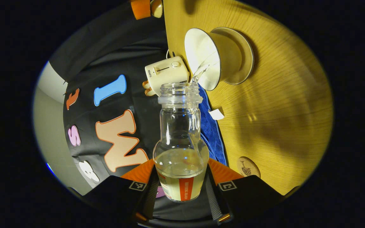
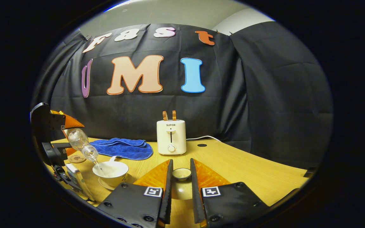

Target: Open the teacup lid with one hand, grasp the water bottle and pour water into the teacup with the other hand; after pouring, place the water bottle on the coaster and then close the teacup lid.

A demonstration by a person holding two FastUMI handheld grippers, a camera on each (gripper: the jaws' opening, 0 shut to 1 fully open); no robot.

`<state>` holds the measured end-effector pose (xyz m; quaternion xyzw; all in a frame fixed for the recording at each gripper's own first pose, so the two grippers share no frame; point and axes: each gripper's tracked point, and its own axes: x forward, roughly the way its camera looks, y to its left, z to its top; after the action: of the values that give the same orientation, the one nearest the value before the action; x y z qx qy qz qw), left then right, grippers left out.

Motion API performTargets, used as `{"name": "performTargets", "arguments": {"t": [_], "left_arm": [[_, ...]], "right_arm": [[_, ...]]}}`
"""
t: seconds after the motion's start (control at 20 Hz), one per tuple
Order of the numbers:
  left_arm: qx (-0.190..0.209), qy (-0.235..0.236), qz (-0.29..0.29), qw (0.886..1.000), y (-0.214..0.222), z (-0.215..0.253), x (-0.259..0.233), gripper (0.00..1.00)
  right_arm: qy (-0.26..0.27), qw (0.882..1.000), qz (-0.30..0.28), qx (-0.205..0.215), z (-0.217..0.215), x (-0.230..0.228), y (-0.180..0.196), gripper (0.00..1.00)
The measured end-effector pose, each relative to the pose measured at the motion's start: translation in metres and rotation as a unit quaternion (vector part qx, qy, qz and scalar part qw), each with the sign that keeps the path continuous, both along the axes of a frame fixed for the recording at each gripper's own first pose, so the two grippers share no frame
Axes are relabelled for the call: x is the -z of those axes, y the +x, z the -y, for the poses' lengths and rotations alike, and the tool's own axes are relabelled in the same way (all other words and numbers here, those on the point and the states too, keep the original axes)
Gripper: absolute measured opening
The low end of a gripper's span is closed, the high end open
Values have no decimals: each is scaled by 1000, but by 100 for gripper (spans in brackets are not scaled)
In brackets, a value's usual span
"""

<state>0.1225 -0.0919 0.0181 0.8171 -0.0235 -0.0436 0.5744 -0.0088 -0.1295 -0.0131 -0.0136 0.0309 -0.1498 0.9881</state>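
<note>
Left gripper (image 1: 181, 185): fingers pinch the base of the bottle (image 1: 180, 139), one on each side. Seen from the right gripper view, this gripper (image 2: 62, 136) is at the far left, holding the bottle (image 2: 82, 144) tilted neck-down.

Bottle: clear, uncapped, partly filled with water; a red-and-white label near its base. Mouth sits over the rim of the cup (image 1: 215, 58), and a thin stream of water runs from mouth into cup.

Cup: white, open, standing on a saucer (image 1: 244, 55) on the desk (image 1: 274, 110). In the right gripper view the cup (image 2: 110, 171) sits at the desk's left front, on its saucer (image 2: 105, 184).

Right gripper (image 2: 181, 177): fingers close on either side of the lid (image 2: 181, 174), which is held knob-forward above the desk (image 2: 249, 171). Actual contact with both fingers cannot be told for certain.

Coaster (image 1: 248, 167): round, cork-like, flat on the desk, well apart from the cup; bare. Also seen at left in the right gripper view (image 2: 76, 158), behind the bottle.

Towel (image 2: 122, 148): blue, folded, at the desk's back edge.

Toaster (image 2: 171, 137): white, upright beside the towel, two slices in its slots.
</note>
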Motion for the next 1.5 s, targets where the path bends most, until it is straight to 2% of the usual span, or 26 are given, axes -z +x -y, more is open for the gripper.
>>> {"name": "performTargets", "arguments": {"t": [0.3,0.85,1.3,1.4,1.5], "left_arm": [[14,45,23,999,3,7,-18,67],[44,101,73,991,5,26,-62,67],[40,76,55,995,13,19,-36,65],[43,53,47,997,16,19,-29,66],[44,7,33,998,17,18,-20,66]], "right_arm": [[0,1000,0,-2,-1,0,0,31],[0,1000,-1,-2,0,0,0,31],[0,1000,-1,-2,0,0,0,31],[0,1000,-1,-2,0,0,1,31],[1,1000,-1,-2,0,0,0,31]]}}
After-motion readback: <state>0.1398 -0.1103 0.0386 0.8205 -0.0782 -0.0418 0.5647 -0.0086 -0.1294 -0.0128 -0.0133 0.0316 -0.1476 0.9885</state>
